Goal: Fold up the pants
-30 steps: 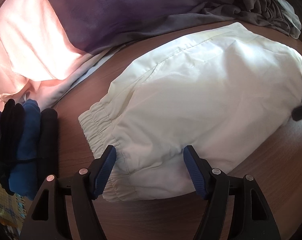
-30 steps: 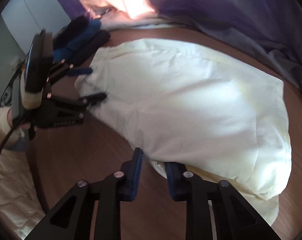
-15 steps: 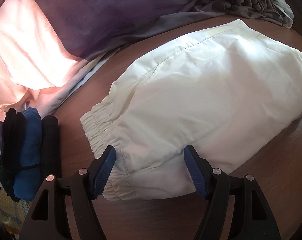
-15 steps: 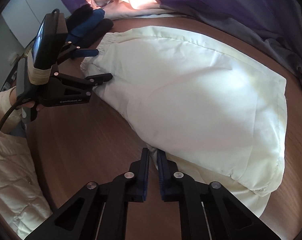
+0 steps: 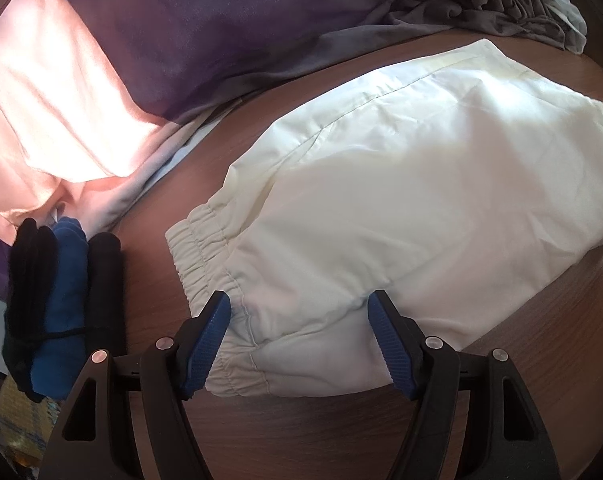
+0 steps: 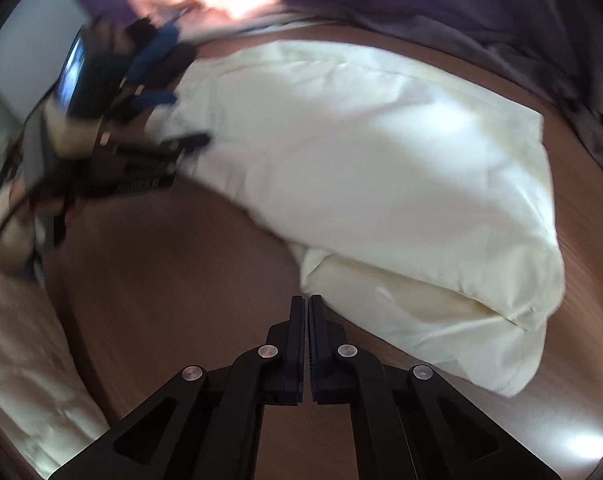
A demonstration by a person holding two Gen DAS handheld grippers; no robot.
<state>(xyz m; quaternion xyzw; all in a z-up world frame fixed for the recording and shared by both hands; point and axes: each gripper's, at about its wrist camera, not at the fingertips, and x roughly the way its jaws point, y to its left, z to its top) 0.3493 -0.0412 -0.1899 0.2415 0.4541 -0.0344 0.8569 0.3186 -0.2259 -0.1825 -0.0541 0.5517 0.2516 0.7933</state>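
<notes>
The white pants lie folded on the brown wooden table, elastic waistband toward the left. My left gripper is open, its blue fingers straddling the near waistband corner just above the cloth. In the right wrist view the pants fill the middle, with folded layers at the near right end. My right gripper is shut with nothing between its fingers, just in front of the pants' near fold over bare table. The left gripper shows blurred at the far left of that view.
A bundle of black and blue rolled clothes lies left of the waistband. Pink and purple fabric is piled behind the table, and grey cloth at the back right. The person's light quilted sleeve is at the lower left.
My right gripper closed fully and pulled back from the pants' edge, holding nothing. The left gripper stayed open over the waistband corner, almost still.
</notes>
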